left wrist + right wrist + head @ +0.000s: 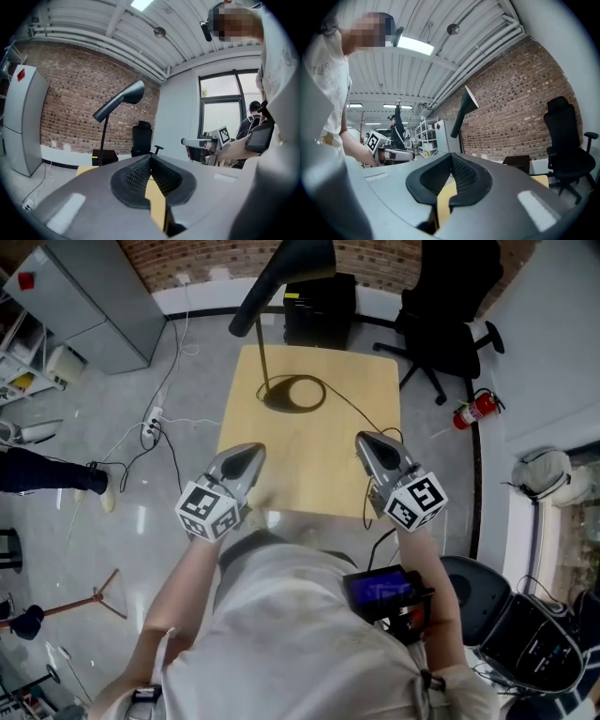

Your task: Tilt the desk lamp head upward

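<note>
Black desk lamp [281,282] stands at the far left of the square light-wood table [319,465], round base [295,393] on the top, head slanted; left gripper [246,457] and right gripper [373,444] hover over the near edge, well apart from the lamp; both jaw pairs closed together, empty.

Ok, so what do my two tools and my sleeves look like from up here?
The left tool and right tool are matte grey shells tapering to a point, each with a white cube of black square markers at its back. Black ribbed pads line the jaws. You wear a pale short-sleeved T-shirt.
</note>
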Available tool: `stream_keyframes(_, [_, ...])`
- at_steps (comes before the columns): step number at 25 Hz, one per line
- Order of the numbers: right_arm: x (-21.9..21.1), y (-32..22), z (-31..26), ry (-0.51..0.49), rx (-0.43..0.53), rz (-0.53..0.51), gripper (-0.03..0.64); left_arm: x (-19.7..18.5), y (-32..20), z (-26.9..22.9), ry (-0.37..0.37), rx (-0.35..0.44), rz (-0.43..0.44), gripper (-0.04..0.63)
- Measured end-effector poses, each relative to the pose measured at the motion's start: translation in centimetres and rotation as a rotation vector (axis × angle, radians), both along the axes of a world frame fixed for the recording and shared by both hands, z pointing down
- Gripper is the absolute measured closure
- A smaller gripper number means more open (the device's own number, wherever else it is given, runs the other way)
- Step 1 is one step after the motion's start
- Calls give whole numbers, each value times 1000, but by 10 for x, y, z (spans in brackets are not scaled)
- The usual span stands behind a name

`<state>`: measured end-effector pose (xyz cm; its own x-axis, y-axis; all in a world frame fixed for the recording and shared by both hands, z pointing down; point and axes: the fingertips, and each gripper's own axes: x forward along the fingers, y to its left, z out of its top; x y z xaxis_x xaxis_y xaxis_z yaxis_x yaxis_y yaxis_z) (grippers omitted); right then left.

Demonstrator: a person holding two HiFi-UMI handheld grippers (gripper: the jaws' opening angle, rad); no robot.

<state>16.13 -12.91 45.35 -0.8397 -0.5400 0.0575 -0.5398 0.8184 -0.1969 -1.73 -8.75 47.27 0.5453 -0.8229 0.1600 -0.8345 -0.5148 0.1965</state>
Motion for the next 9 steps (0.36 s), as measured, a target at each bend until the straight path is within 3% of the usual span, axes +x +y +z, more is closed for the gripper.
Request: stream_keyframes(9, [-10, 48, 0, -17, 5, 7, 604, -2, 53, 4, -6, 5, 18, 594])
